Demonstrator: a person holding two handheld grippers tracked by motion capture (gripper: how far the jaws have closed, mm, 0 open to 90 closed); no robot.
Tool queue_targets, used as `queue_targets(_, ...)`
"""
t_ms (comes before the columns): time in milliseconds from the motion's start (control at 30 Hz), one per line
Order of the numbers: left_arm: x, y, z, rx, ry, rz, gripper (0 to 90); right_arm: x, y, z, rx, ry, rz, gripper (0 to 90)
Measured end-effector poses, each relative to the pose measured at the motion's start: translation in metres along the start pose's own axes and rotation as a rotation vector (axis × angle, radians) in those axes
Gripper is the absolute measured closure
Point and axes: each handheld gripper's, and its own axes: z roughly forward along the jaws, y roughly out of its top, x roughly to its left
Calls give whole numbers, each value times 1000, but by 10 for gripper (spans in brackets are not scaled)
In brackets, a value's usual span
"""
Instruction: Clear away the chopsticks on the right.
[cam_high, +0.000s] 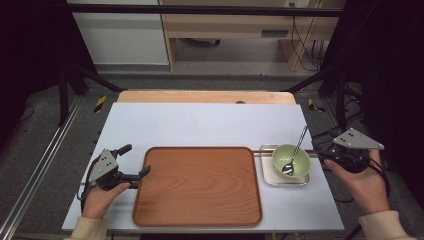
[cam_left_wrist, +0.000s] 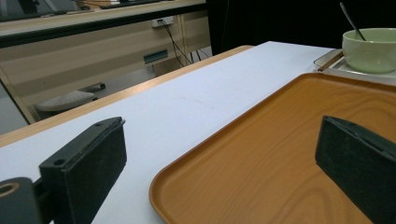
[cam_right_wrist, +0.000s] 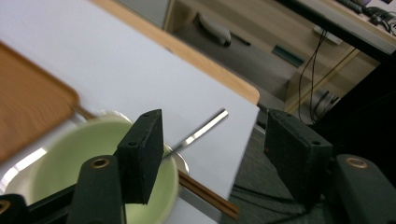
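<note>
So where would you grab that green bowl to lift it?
By its rim on the side nearest the right gripper, one finger inside the wall and one outside. The green bowl is round and looks too wide to span, and it sits on a small white dish. Come from the right, clear of the spoon leaning over the far rim.

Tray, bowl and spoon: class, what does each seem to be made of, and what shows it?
Tray: wood or wood-look laminate, matte; grain lines show. Bowl: pale green, smooth and glossy, probably ceramic or melamine. Spoon: metal, its handle shining silver.
</note>
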Motion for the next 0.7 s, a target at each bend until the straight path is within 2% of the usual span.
queue_targets(33, 0, 0, 0, -2, 2, -2, 16, -7, -4, 4, 49, -1, -41, 446)
queue_targets(67, 0, 0, 0, -2, 2, -2, 15, -7, -4, 4, 49, -1, -41, 446)
queue_targets(100, 0, 0, 0, -2, 3, -1, 15, -16, -10, 9, 95, 5, -60, 469)
queue_targets(133, 0, 0, 0, -1, 2, -1, 15, -16, -10, 9, 95, 5, -60, 469)
queue_targets(167, 0, 0, 1, 2, 0, 2, 16, -21, -16, 14, 129, 9, -64, 499)
queue_targets(233, 0, 0, 1, 3, 0, 2, 16, -24, -20, 17, 139, 2, -71, 525)
queue_targets(300, -1, 0, 2, 6, 0, 6, 17, -28, -29, 27, 170, 10, -40, 612)
queue_targets(333, -1, 0, 2, 6, 0, 6, 17, -28, -29, 27, 170, 10, -40, 612)
queue_targets(467, -2, 0, 3, 10, 1, 9, 18, -27, -37, 44, 218, 27, -21, 731)
queue_targets(500, -2, 0, 3, 10, 1, 8, 18, -27, -39, 55, 249, 37, -14, 774)
queue_targets(700, -1, -1, 2, 12, 10, 7, 20, -31, -45, 75, 286, 40, 37, 863)
